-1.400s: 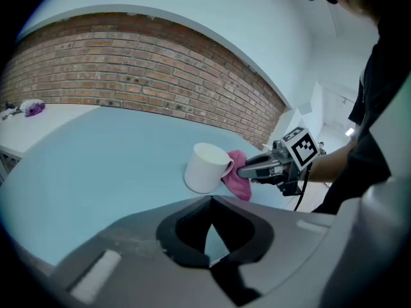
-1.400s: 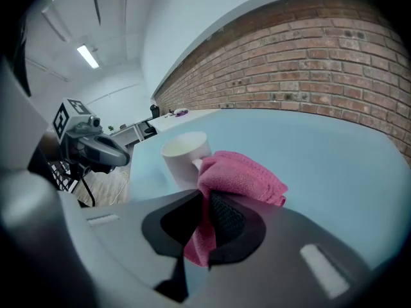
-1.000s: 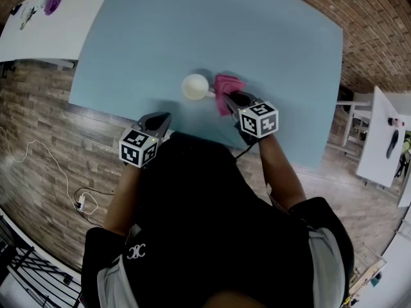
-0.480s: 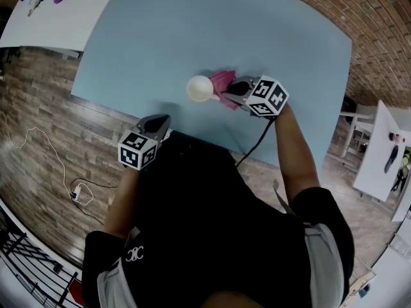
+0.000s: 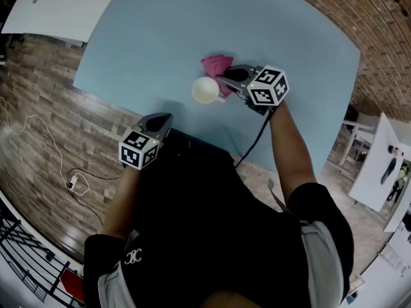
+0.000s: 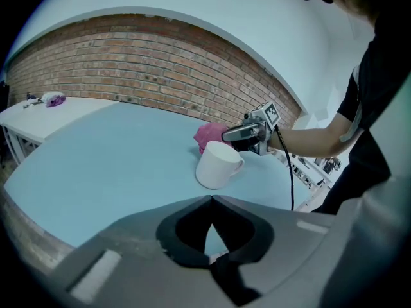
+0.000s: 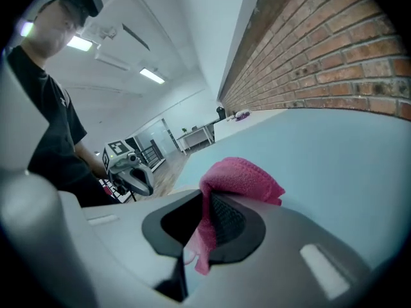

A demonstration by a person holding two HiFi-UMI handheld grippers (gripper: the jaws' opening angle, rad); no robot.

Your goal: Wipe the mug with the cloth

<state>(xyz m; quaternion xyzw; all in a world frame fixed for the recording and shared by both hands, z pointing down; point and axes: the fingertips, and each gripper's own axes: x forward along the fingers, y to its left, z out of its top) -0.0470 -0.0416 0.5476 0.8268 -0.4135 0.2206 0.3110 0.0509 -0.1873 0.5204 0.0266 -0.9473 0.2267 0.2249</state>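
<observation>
Now the white ceramic mug (image 5: 205,90) is standing on the light blue table (image 5: 148,43), not far from the edge nearest the person, its handle pointing toward the right gripper (image 5: 226,79). Just beyond the mug, on its far right side, the pink terry cloth (image 5: 215,64) is bunching up; whether it is touching the mug cannot be told. The right gripper is reaching in beside the mug's handle with its jaws clamping that cloth, a fold of it hanging down between them and the rest bulging out past the tips. The left gripper (image 5: 164,117) is hovering well short of the mug, at the table's near edge, its jaws pressing together at the tips with nothing between them. Far beyond the mug, a red brick wall (image 6: 160,56) is running behind the table.
</observation>
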